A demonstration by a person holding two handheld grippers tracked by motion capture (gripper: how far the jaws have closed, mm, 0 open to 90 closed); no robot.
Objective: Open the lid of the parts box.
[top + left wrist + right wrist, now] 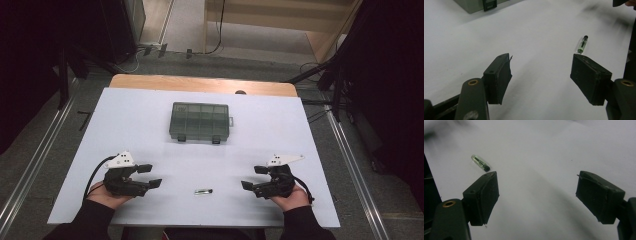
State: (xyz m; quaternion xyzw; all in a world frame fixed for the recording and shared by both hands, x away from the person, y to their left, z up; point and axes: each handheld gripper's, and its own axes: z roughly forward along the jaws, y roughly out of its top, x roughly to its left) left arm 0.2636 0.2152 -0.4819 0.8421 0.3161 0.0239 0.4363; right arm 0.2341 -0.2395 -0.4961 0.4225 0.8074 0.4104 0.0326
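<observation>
Both my grippers, left gripper [151,175] and right gripper [254,177], stand wide open, holding nothing. Between them lies the small vial [203,191]; the compartment box [200,121] sits well beyond it.

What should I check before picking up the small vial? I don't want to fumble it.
1. Left gripper jaws open, nothing between them: ok.
2. Right gripper jaws open, nothing between them: ok.
3. Vial lies flat on the white table, apart from both grippers: ok.
4. Path to vial free of other things: ok.
5. Compartment box lid open: cannot tell.
</observation>
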